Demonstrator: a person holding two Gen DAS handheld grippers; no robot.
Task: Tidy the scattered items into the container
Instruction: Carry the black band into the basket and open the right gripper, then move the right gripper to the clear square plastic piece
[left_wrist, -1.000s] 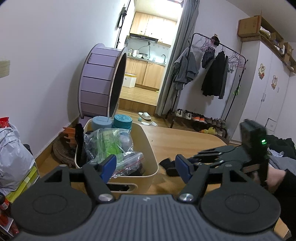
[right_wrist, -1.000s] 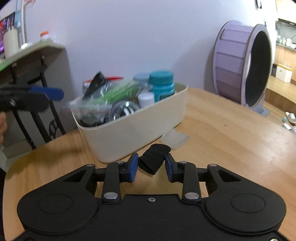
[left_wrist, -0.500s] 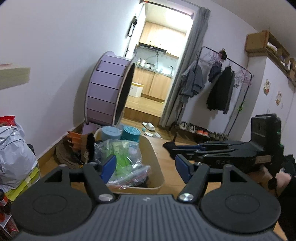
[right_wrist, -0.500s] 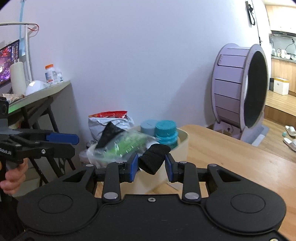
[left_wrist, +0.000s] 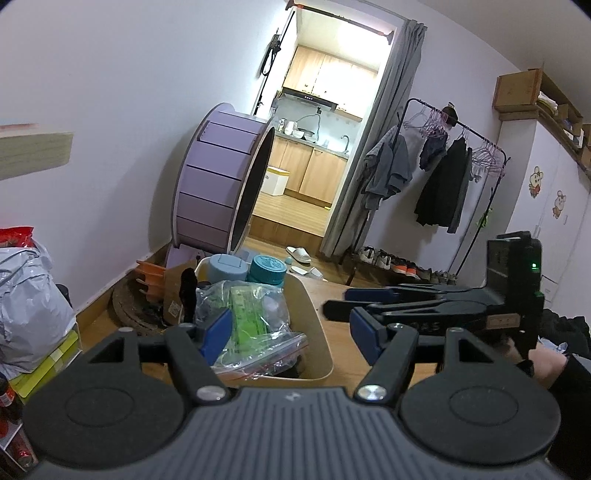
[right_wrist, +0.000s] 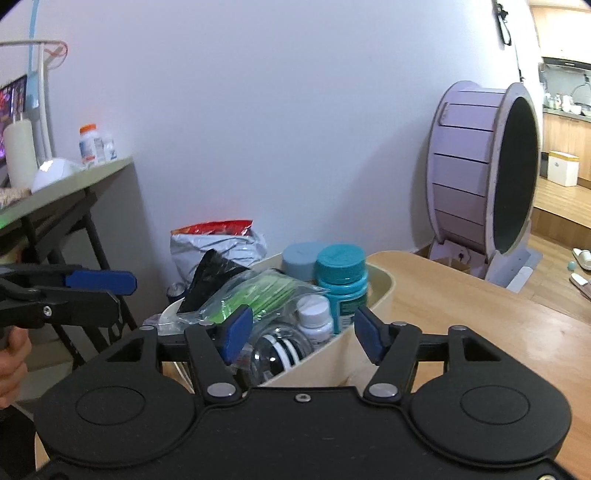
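A cream container (right_wrist: 384, 284) (left_wrist: 314, 306) stands on the wooden table, packed with a teal bottle (right_wrist: 341, 280), a grey-blue lid (right_wrist: 301, 258), a zip bag of green items (right_wrist: 258, 291) (left_wrist: 247, 314), a white-capped bottle (right_wrist: 314, 314) and a glass jar (right_wrist: 280, 347). My right gripper (right_wrist: 301, 328) (left_wrist: 338, 300) hovers over the container's near side; its jaws are opening with nothing between them. The small black piece it carried is out of sight. My left gripper (left_wrist: 290, 330) (right_wrist: 118, 291) is open and empty at the container's other side.
A large purple wheel (right_wrist: 484, 177) stands beyond the table's far edge. Filled bags (left_wrist: 29, 299) sit on the floor to the left of the container. A side desk (right_wrist: 55, 188) with bottles and a clothes rack (left_wrist: 450, 166) line the room.
My right gripper rose from the tabletop to above the container with the black piece pinched, then its jaws parted and the piece left them. The left gripper barely moved.
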